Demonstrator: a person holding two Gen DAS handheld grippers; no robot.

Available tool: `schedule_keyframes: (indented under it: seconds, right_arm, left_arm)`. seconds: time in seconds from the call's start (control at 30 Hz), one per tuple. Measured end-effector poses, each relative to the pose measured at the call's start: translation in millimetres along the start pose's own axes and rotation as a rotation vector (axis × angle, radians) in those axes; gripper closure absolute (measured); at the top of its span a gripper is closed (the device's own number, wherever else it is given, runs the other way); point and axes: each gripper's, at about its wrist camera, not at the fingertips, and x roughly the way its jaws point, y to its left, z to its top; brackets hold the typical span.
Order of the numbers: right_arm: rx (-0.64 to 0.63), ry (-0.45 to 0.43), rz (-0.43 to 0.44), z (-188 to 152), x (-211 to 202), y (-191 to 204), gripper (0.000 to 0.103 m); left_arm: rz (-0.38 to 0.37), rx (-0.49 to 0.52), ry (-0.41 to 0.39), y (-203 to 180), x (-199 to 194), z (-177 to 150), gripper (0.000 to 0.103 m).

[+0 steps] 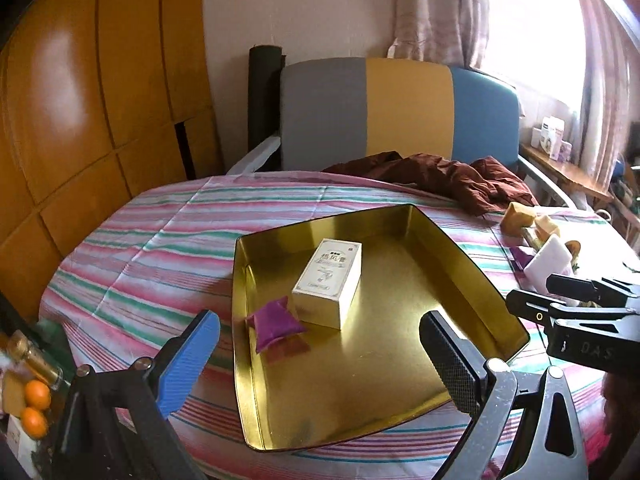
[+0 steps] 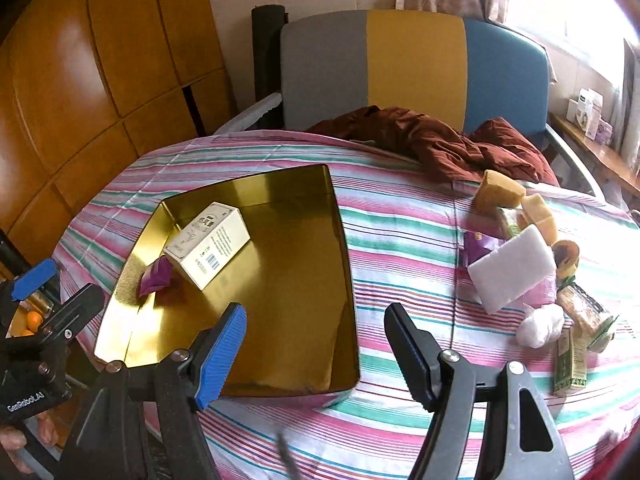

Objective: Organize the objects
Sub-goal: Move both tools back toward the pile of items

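Note:
A gold metal tray (image 1: 460,264) (image 2: 344,280) lies on the striped cloth. In it lie a cream box (image 1: 329,282) (image 2: 208,244) and a purple pouch (image 1: 276,322) (image 2: 157,274). My left gripper (image 1: 320,356) is open and empty above the tray's near half. My right gripper (image 2: 316,356) is open and empty over the tray's near right edge; it also shows in the left wrist view (image 1: 576,304). Right of the tray lies a pile: a white sponge block (image 2: 512,268), tan sponges (image 2: 504,190), a white bag (image 2: 540,326), green packets (image 2: 570,364).
A crumpled maroon cloth (image 2: 440,140) lies at the table's far side before a grey, yellow and blue chair back (image 2: 416,68). Wooden panels (image 2: 100,80) stand left. Oranges (image 1: 36,408) and a bottle sit low left. A shelf with boxes (image 2: 592,116) is at the right.

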Motion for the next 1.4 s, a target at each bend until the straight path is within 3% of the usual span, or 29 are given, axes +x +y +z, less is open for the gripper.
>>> schedule_keyframes:
  seconds: [0.53,0.83,1.0,1.03,1.23,1.4]
  right_arm:
    - [0.083,0.045,-0.065,-17,-11,-62,0.03]
    - [0.055,0.129,-0.061,-24,-32,-117,0.03]
    - [0.024,0.234,-0.112,-27,-57,-176,0.03]
    - [-0.149,0.295,-0.125,-26,-62,-189,0.03]
    - [-0.144,0.496,-0.299,-31,-84,-275,0.026]
    - [-0.14,0.642,-0.321,-51,-73,-307,0.026]
  left_arm:
    - [-0.027,0.107,0.0,-32,1,-1,0.002]
    - [-0.076,0.166,0.021,-55,7,-4,0.002]
    - [-0.129,0.196,0.025,-71,10,-4,0.002]
    - [-0.143,0.204,0.027,-75,11,-3,0.002]
    - [-0.21,0.253,0.042,-101,15,-6,0.002]
    - [-0.249,0.287,0.055,-120,17,-8,0.002]
